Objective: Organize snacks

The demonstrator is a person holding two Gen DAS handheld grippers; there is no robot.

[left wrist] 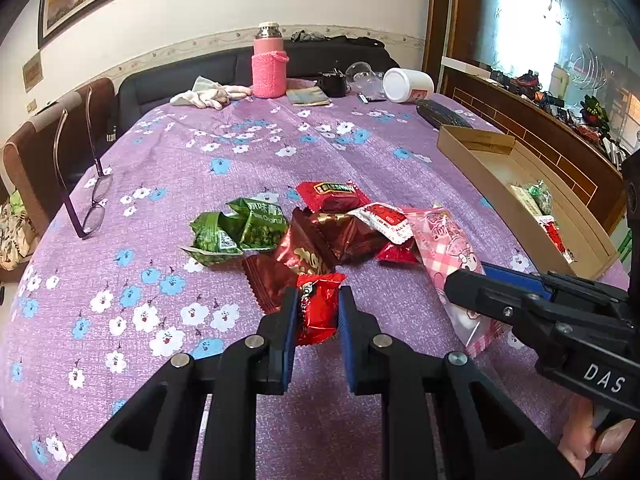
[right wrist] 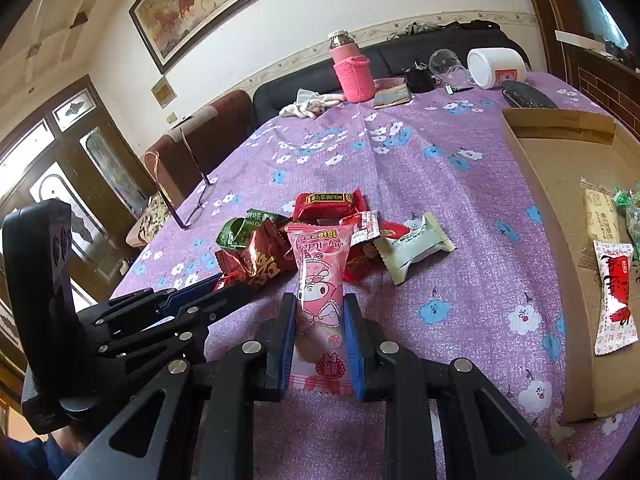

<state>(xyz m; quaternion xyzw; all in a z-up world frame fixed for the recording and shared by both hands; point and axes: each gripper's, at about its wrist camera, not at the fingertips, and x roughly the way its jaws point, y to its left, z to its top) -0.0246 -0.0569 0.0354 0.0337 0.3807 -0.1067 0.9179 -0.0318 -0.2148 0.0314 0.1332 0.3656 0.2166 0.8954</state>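
A pile of snack packets (left wrist: 320, 232) lies on the purple flowered tablecloth (left wrist: 240, 160): green pea packets (left wrist: 236, 228), red and dark red ones, a pale green one (right wrist: 412, 246). My left gripper (left wrist: 319, 300) is shut on a small red packet (left wrist: 318, 306) at the pile's near edge. My right gripper (right wrist: 320, 312) is shut on a long pink cartoon packet (right wrist: 320, 280); it also shows in the left wrist view (left wrist: 444, 248). A shallow cardboard box (right wrist: 532, 184) on the right holds a few packets (right wrist: 614, 292).
Eyeglasses (left wrist: 94, 204) lie at the left. At the far end stand a pink bottle (left wrist: 269, 64), a cloth (left wrist: 208, 94), a black cup (left wrist: 332, 82), a tipped white jar (left wrist: 408, 84) and a black case (left wrist: 442, 116). Chairs stand at the left edge.
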